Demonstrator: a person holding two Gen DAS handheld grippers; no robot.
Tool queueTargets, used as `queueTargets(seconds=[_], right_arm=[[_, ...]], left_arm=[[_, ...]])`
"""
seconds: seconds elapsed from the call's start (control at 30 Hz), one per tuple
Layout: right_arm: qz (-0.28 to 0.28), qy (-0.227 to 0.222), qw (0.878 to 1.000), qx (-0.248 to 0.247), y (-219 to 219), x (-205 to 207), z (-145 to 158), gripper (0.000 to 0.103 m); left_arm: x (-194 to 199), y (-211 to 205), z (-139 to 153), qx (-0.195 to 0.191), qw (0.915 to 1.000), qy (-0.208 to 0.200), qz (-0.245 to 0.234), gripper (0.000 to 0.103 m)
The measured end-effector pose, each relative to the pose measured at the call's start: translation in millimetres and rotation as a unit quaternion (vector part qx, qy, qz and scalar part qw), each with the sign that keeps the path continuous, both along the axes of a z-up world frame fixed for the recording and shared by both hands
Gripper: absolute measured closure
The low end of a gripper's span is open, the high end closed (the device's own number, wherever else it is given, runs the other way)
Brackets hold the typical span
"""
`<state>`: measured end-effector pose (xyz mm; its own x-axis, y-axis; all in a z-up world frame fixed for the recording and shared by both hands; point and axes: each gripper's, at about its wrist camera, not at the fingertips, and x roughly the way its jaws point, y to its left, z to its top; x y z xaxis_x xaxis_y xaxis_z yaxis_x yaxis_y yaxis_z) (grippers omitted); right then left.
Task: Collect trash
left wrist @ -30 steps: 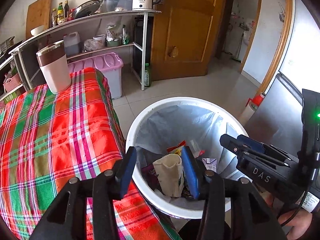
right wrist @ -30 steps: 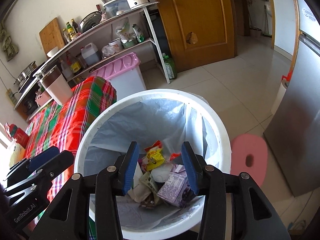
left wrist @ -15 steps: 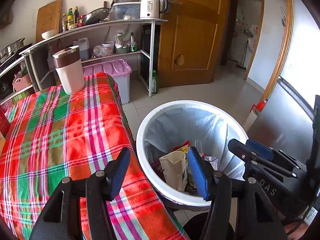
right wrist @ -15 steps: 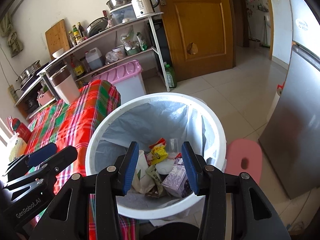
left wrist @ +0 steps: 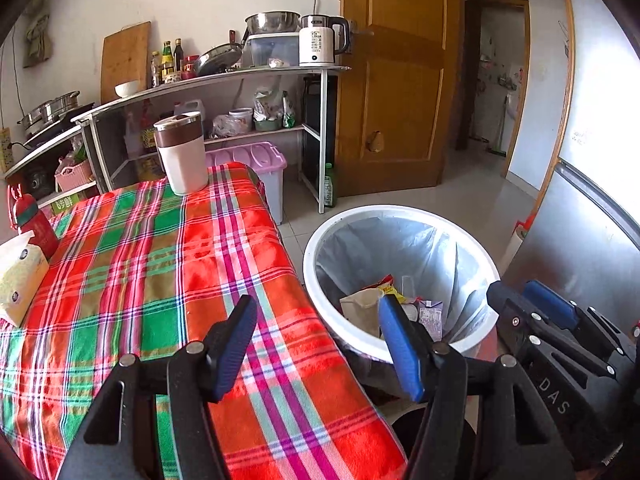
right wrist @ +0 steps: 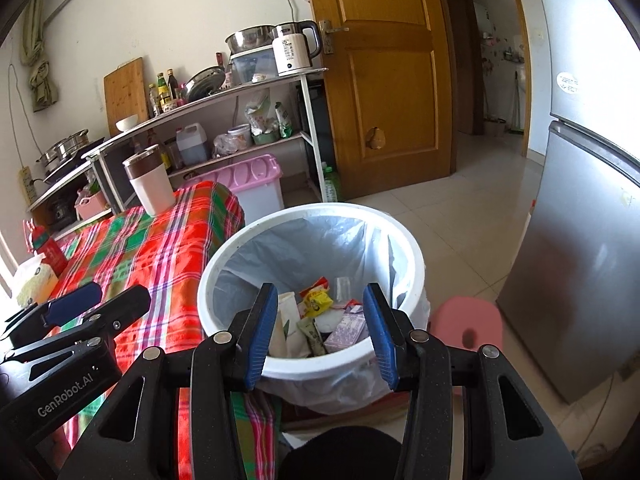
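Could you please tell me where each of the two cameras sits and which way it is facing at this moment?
Left wrist: on the left gripper, above the plaid tablecloth edge, facing the shelf; its open jaws and the right gripper show.
Right wrist: on the right gripper, looking down into the trash bin; its open jaws and the left gripper show.
Shared: bin, tablecloth, white tumbler, kettle, wooden door.

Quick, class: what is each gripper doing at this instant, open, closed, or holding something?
Left gripper: open, holding nothing.
Right gripper: open, holding nothing, above the trash bin.
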<state>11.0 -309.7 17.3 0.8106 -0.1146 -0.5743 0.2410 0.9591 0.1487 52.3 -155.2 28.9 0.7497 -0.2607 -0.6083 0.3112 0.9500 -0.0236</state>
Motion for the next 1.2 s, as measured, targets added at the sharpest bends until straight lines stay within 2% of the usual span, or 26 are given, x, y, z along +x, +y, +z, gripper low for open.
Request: queueTargets(seconds=[0.13,0.53,1.2], right_arm=[[-0.001,-0.008,1.0,0.001,5,-8,0,0.057],[-0.003,-0.027,1.0,0.006,10,-27,7,0.057],[0.0,-0.028,1.0,0.012,10,-30,7,0.057]], left_arm=[[-14,0,1,0.021,0.9993,-0.024,0.017,0.037],[-28,3,6,0.003,0.9995,-0.029,0.01,0.037],[-35,1,7,0.004,0.9996,-0.027,0.008,0.037]])
